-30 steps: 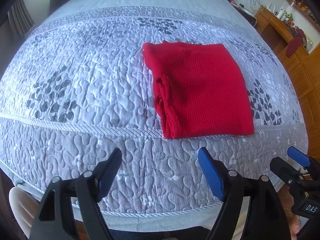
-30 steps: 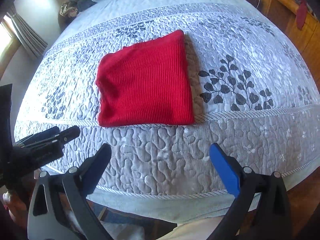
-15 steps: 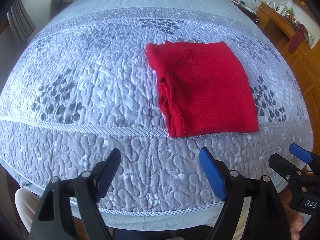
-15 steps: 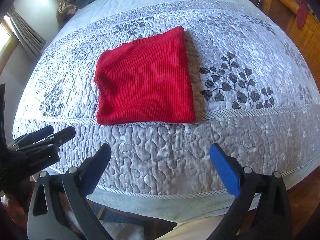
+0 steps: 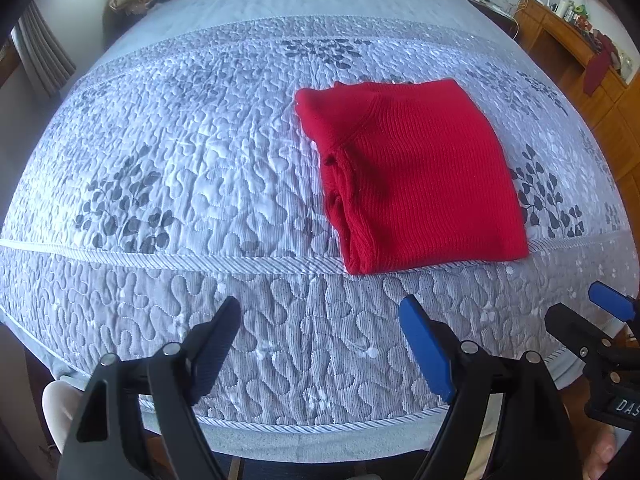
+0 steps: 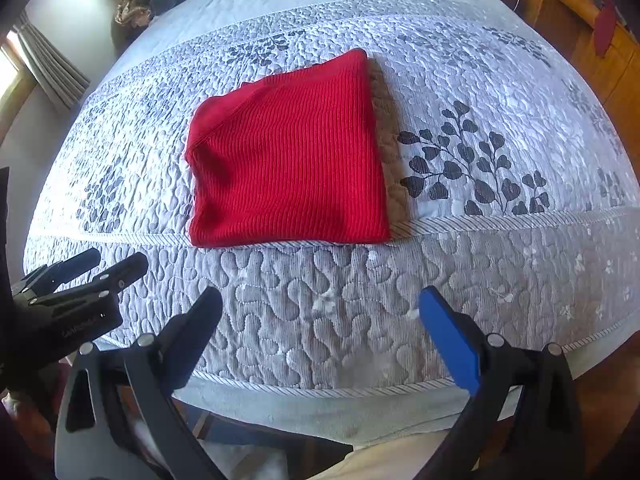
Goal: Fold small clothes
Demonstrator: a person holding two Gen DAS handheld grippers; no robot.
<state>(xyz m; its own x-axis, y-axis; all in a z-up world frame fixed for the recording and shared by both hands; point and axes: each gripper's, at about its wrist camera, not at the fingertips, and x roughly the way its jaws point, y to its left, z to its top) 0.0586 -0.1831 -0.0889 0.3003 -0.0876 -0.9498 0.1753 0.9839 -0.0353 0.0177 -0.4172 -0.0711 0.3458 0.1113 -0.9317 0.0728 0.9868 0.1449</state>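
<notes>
With my left gripper (image 5: 320,336) and right gripper (image 6: 320,320) both wide open and empty near the bed (image 5: 180,160) edge, any careless nudge could spring the folded red sweater's (image 6: 288,152) loose layered side.

The right gripper (image 5: 612,312) was clipped by the left wrist view's edge, its fingers only partly seen. Small clutter on the wooden dresser (image 5: 568,36) was too tiny to name. A dark heap (image 6: 148,4) by the pillow stayed unreadable, a blur.
</notes>
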